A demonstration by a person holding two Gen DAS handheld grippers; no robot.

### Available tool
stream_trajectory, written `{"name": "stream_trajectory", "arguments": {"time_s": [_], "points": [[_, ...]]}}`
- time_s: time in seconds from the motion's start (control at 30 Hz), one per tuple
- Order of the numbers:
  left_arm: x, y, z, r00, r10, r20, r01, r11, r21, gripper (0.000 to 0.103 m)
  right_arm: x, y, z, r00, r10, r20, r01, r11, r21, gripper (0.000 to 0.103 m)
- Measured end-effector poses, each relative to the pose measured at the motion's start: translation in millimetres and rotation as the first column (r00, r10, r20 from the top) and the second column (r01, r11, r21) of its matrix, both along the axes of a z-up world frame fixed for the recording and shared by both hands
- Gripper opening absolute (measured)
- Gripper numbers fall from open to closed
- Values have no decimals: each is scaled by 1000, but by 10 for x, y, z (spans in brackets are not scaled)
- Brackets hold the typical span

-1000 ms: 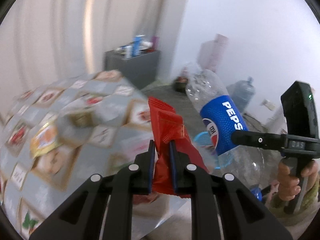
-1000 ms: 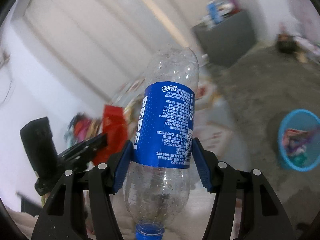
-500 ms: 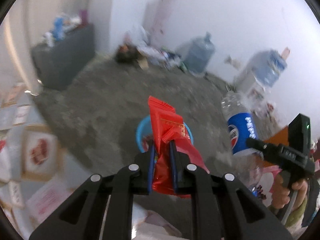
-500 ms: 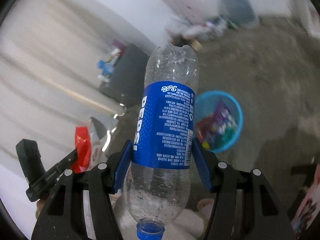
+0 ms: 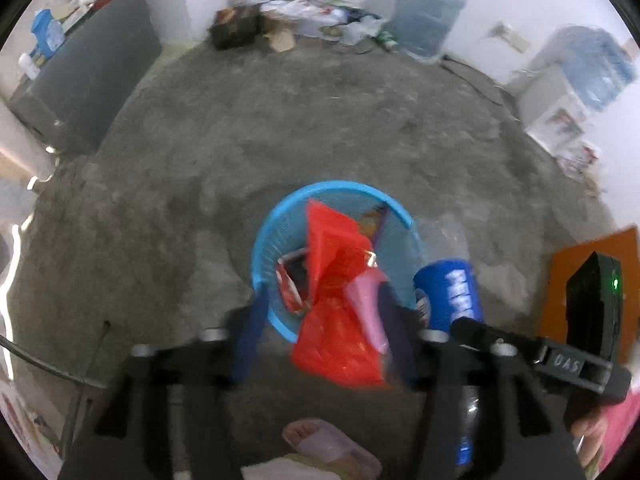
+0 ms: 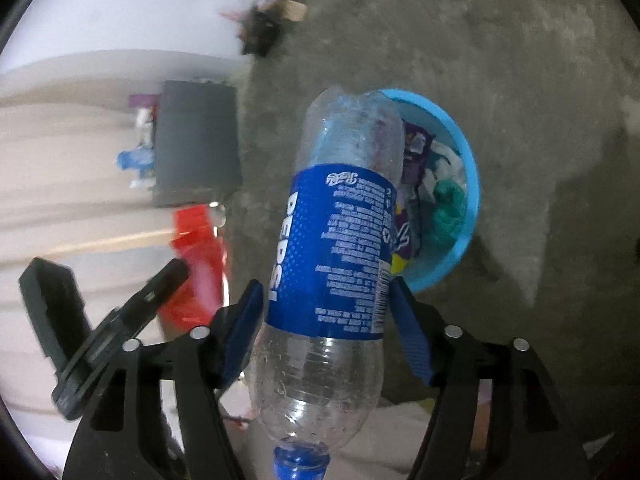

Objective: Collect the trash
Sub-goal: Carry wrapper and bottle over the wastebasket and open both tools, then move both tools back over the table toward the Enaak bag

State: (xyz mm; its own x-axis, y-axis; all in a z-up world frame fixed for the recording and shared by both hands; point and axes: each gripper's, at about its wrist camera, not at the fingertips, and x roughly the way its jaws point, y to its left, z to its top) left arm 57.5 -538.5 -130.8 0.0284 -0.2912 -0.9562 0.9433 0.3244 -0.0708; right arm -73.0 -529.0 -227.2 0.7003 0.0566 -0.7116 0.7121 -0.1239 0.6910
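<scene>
The wrapper (image 5: 336, 280) is bright red and glossy. The bottle (image 6: 336, 264) is clear plastic with a blue label lettered in white and a blue cap. The basket (image 5: 280, 216) is light blue; inside lie purple, white and teal scraps. The floor (image 5: 280, 120) is mottled grey. The cabinet (image 5: 92, 80) is dark grey.

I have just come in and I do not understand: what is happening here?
A person is throwing trash into a blue basket on the floor. The left hand-held gripper is opening above it, with a red wrapper loose between its jaws. The right hand-held gripper is also opening around an empty Pepsi bottle.
</scene>
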Motion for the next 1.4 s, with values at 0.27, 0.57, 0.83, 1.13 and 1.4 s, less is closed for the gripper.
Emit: {"name": "stream_trajectory", "arguments": {"time_s": [0.27, 0.57, 0.83, 1.13, 1.4], "points": [[62, 180, 130, 999, 33, 28, -31, 998, -49, 60, 1, 77, 50, 1000, -15, -7, 15, 998, -57, 65], [49, 860, 706, 996, 91, 2, -89, 982, -165, 61, 3, 367, 489, 996, 48, -72, -64, 968, -244, 65], [-54, 1951, 1284, 980, 194, 46, -168, 929, -331, 61, 565, 879, 988, 948, 290, -128, -316, 833, -454, 65], [-15, 3395, 1387, 936, 343, 81, -285, 872, -399, 61, 1093, 1469, 1363, 833, 542, -110, -501, 655, -566, 65], [289, 4525, 1386, 817, 573, 62, -483, 740, -467, 61, 1385, 1887, 1605, 756, 644, -120, -572, 560, -599, 65]]}}
